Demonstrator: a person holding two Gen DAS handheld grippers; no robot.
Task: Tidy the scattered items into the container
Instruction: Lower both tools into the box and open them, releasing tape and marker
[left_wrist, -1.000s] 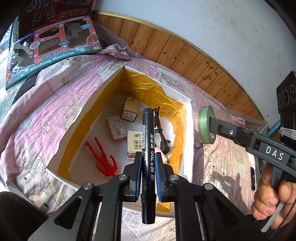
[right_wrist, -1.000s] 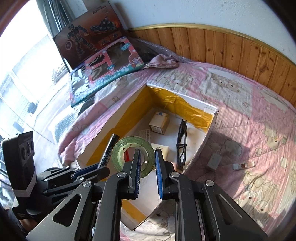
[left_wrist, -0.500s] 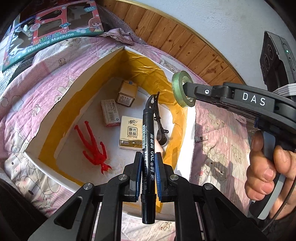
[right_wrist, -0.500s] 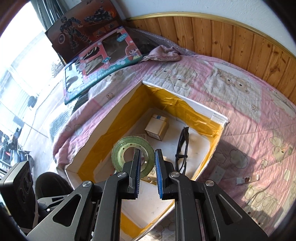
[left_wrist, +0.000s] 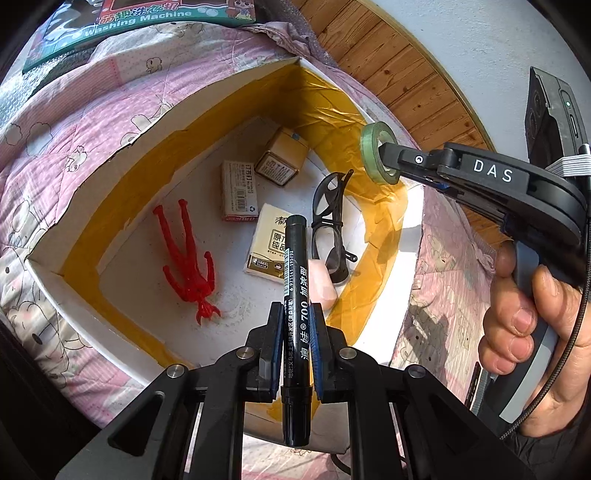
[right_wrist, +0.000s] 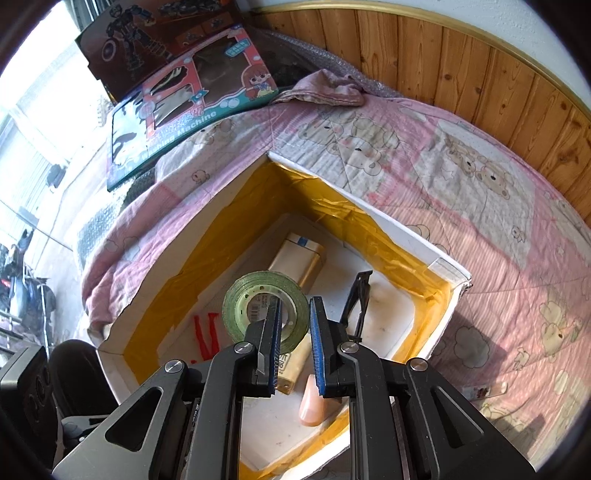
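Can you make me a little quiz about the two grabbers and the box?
1. True or false: the left gripper holds a black marker.
2. What does the right gripper carry? A) green tape roll B) glasses C) red toy figure
3. Fill in: the white box is lined inside with ____ tape.

Key: 1 true; 2 A; 3 yellow.

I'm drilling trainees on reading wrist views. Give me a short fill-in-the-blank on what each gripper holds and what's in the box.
1. The left gripper clamps a black ____.
2. The right gripper carries a roll of green ____.
3. The toy figure lying in the box is ____ in colour.

Missing words: marker; tape; red
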